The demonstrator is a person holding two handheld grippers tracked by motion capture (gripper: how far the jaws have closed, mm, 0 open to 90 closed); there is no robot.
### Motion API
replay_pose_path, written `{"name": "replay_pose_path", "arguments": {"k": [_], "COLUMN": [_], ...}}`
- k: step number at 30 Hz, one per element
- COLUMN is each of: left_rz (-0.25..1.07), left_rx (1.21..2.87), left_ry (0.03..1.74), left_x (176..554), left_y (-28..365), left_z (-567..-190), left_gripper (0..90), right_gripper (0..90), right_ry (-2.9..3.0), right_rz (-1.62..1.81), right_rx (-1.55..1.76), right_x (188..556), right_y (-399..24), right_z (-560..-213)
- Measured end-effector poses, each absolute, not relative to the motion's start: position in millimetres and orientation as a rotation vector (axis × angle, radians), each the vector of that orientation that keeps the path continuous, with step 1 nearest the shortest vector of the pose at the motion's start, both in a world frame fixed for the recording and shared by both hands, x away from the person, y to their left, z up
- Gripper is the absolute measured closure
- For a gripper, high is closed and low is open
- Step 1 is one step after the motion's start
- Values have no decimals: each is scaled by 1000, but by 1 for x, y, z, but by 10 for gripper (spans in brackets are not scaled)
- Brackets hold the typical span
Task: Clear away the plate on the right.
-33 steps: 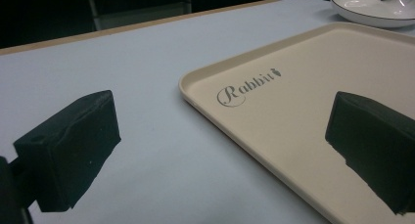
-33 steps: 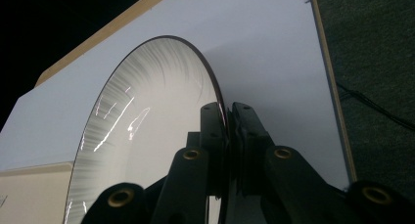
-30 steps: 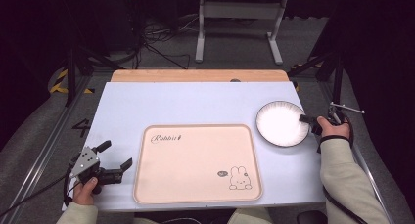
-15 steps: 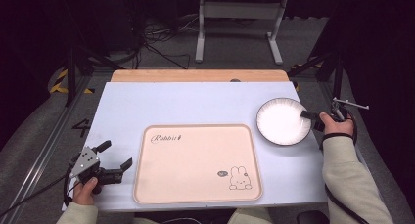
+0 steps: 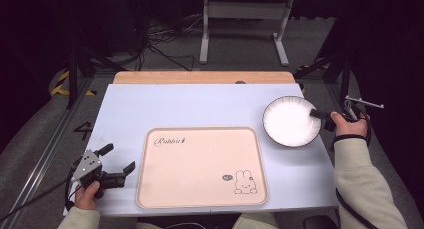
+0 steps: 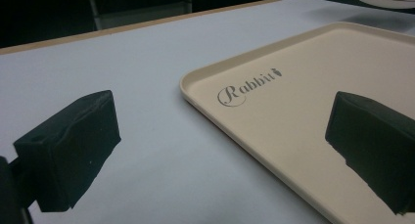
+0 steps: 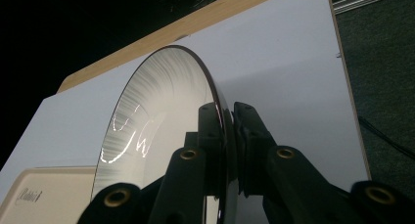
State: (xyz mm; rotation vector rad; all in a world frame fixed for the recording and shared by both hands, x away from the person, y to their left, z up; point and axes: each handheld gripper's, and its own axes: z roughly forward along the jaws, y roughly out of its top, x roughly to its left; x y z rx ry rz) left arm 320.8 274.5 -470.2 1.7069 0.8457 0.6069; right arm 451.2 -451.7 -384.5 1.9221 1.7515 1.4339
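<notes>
My right gripper (image 5: 320,114) is clamped on the rim of the white plate (image 5: 290,121), at the plate's right edge, over the far right part of the table (image 5: 200,106). In the right gripper view my two black jaws are pressed together with the plate's dark-edged rim (image 7: 221,111) pinched between them, one jaw on the ribbed white inner face and one on the outer side, so the grip is closed down to the thickness of the rim. In that view the plate (image 7: 161,121) stands on edge against the pale table because the camera is rolled with my hand. My right hand (image 5: 347,126) sits just off the table's right edge, with the sleeve running down to the bottom of the high view. My left gripper (image 5: 116,164) rests near the front left corner of the table, just beside the left edge of the beige tray (image 5: 200,189), and holds nothing. In the left gripper view its jaws are spread wide, one at each side of the picture, with bare table and the tray's corner (image 6: 191,89) between them. The tray carries the word "Rabbit" (image 6: 247,87) near its far left corner and a small rabbit drawing (image 5: 243,181) near its front right corner. The plate lies just beyond the tray's far right corner, well apart from my left gripper.
</notes>
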Motion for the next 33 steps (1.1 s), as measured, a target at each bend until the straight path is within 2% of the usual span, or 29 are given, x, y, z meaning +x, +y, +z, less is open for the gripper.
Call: {"name": "replay_pose_path", "arguments": {"k": [12, 33], "left_rz": [607, 607], "left_rx": [1710, 1711], "left_ry": [848, 846], "left_x": [321, 321], "left_y": [274, 274], "left_z": [-470, -470], "left_gripper": [2, 2], "right_gripper": [831, 828], "right_ry": [1824, 2009], "right_rz": [1455, 1524], "right_rx": [1859, 1744], "right_x": [445, 438], "right_y": [-434, -374], "right_z": [-374, -365]}}
